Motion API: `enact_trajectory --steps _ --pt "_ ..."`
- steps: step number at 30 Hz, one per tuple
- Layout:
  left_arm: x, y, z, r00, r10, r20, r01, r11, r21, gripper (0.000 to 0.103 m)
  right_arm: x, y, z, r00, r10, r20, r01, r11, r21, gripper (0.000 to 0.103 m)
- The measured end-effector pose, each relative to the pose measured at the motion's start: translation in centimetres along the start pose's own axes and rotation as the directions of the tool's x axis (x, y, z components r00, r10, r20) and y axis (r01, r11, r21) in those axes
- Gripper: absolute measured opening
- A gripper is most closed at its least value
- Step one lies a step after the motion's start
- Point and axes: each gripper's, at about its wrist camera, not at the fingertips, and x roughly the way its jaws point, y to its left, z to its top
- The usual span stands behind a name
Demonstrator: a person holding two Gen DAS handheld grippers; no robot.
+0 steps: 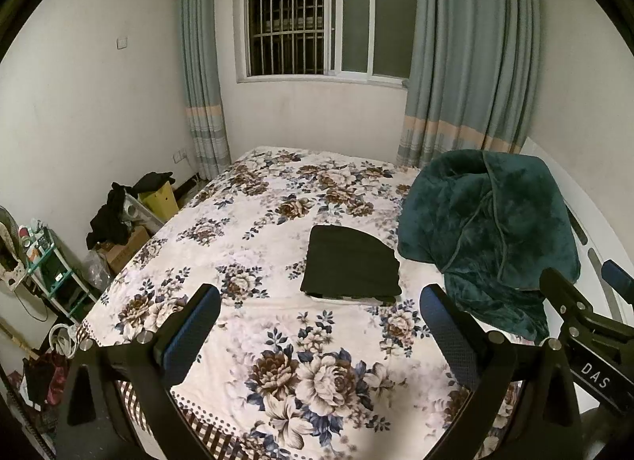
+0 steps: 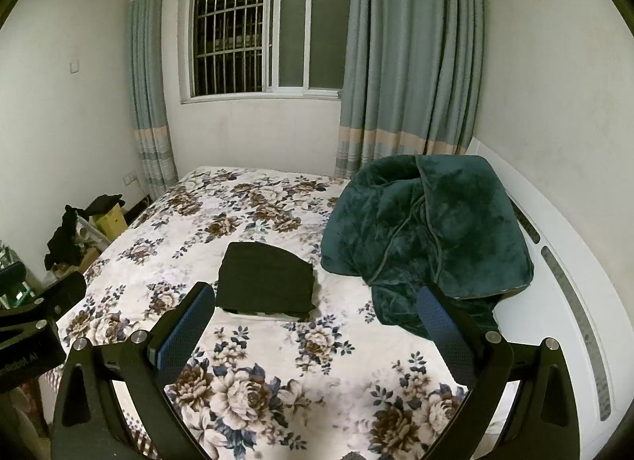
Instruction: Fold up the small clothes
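Observation:
A folded black garment (image 1: 350,263) lies flat on the floral bedspread (image 1: 253,222) near the middle of the bed; it also shows in the right wrist view (image 2: 266,276). A white edge shows under its near side. My left gripper (image 1: 320,307) is open and empty, held above the near part of the bed, short of the garment. My right gripper (image 2: 315,303) is open and empty, at about the same distance, with the garment just beyond its left finger. The right gripper's body shows at the right edge of the left wrist view.
A dark green plush blanket (image 1: 491,222) is heaped on the bed's right side, next to the garment; it also shows in the right wrist view (image 2: 428,230). A white headboard (image 2: 562,269) runs along the right. Boxes and dark clothes (image 1: 119,214) and a small shelf (image 1: 47,261) stand left of the bed.

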Motion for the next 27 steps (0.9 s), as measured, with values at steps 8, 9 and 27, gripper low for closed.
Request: enact_trajectory --steps 8,9,27 --pt "-0.28 -0.24 -0.21 1.0 0.0 -0.003 0.0 1.0 -0.004 0.103 -0.23 0.1 -0.27 1.0 -0.004 -0.003 0.004 1.0 0.006 0.103" --pt "-0.26 -0.22 -0.23 1.0 0.001 -0.003 -0.001 1.0 -0.005 0.103 -0.2 0.1 -0.26 1.0 -0.002 -0.004 0.002 1.0 0.006 0.103" --pt "-0.45 -0.23 -0.47 1.0 0.004 -0.003 -0.004 1.0 -0.007 0.103 -0.12 0.14 -0.13 1.0 0.0 -0.003 0.0 1.0 0.003 0.103"
